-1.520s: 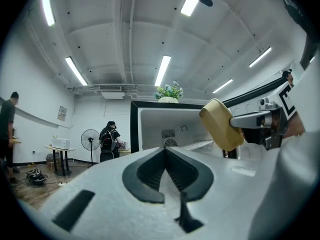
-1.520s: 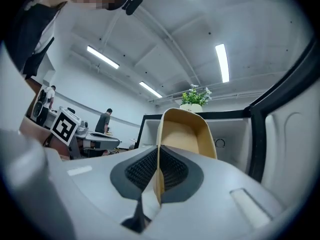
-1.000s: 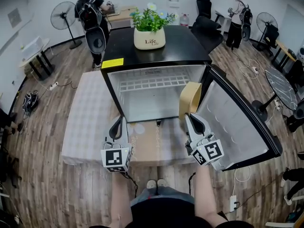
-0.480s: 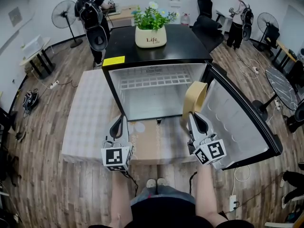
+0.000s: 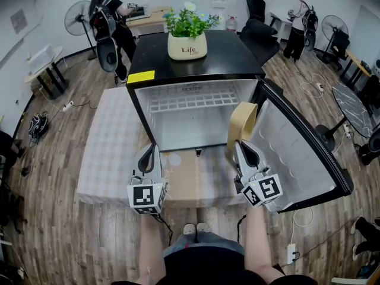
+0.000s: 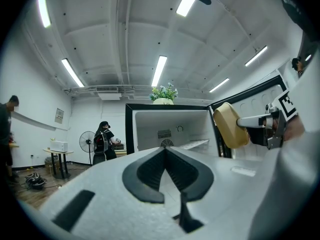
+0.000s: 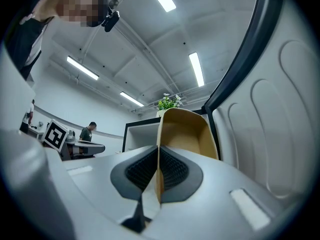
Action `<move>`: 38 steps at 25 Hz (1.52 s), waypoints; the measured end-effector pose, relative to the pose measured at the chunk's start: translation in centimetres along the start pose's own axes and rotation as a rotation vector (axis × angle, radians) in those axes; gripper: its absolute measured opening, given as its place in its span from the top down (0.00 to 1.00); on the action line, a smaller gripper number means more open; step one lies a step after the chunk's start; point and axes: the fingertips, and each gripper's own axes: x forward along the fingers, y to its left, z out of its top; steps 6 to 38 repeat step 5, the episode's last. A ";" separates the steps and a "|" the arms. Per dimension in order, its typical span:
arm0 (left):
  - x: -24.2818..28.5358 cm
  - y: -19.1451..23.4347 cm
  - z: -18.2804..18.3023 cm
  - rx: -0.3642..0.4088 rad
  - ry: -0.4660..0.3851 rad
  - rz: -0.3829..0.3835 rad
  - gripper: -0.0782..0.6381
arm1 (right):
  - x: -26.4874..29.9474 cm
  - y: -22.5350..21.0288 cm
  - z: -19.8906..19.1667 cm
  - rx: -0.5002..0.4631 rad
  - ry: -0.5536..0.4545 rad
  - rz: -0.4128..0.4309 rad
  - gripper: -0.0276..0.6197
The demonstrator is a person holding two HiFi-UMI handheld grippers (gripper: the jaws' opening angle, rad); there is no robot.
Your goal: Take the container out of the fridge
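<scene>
Container (image 5: 241,123): tan, open-topped, empty inside, off any surface. It is tipped on edge with its open side facing the fridge door (image 5: 300,153). It sits at the right front edge of the fridge (image 5: 231,55) opening, beside the door's white inner liner.

Right gripper (image 5: 238,143): fingers pinch one thin wall of the container (image 7: 186,134), which sticks up past the tips. The ribbed pads press it from both sides.

Left gripper (image 5: 155,147): fingers pressed together, nothing between them. It hovers low in front of the opening on the left side, apart from the container (image 6: 231,125).

Fridge: door swung wide to the right. The cavity shows a white wire shelf (image 5: 190,103) near the top with nothing on it. A white plant pot (image 5: 187,46) with green leaves stands on the black top.

The fridge stands on a worktop under a pale checked cloth (image 5: 110,147). A brown sheet (image 5: 190,180) lies in front of the opening, under both grippers.
</scene>
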 end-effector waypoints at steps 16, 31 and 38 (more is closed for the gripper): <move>-0.1 0.0 0.1 0.000 0.001 0.002 0.88 | -0.1 0.2 0.0 0.002 0.002 0.006 0.93; -0.1 0.0 0.1 0.000 0.001 0.002 0.88 | -0.1 0.2 0.0 0.002 0.002 0.006 0.93; -0.1 0.0 0.1 0.000 0.001 0.002 0.88 | -0.1 0.2 0.0 0.002 0.002 0.006 0.93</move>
